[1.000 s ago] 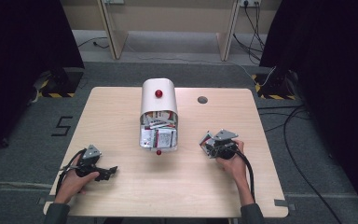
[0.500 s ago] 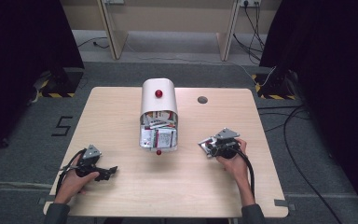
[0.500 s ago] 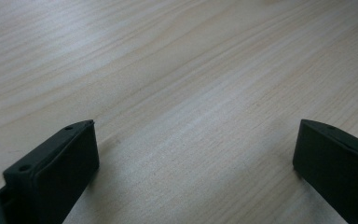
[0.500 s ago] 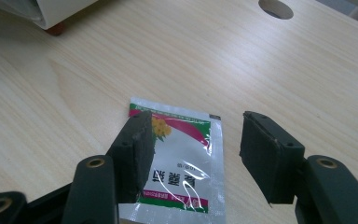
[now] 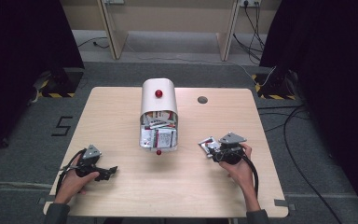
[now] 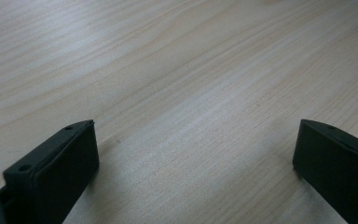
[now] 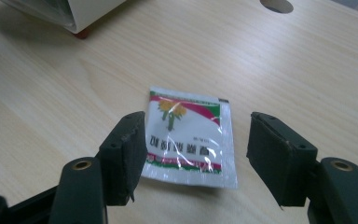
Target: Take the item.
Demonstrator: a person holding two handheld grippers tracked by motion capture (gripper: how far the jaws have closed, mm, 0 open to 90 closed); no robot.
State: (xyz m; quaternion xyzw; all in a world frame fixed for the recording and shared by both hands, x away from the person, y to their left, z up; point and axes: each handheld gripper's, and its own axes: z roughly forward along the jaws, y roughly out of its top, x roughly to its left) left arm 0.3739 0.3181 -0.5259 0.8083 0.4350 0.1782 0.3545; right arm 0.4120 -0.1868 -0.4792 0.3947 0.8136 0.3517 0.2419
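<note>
A white box (image 5: 159, 116) lies on its side mid-tabletop, its open end toward the person, packets spilling into reach. The right gripper (image 7: 193, 154), jaws spread, rests near the right edge with a flat sachet (image 7: 189, 135) lying between them, apparently lined up for pinching. The left gripper (image 6: 193, 154), also spread, idles over bare wood near the front-left corner.

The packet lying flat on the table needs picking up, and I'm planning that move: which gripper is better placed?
Right. The right gripper has open jaws either side of the packet; the left gripper sits across the table.
</note>
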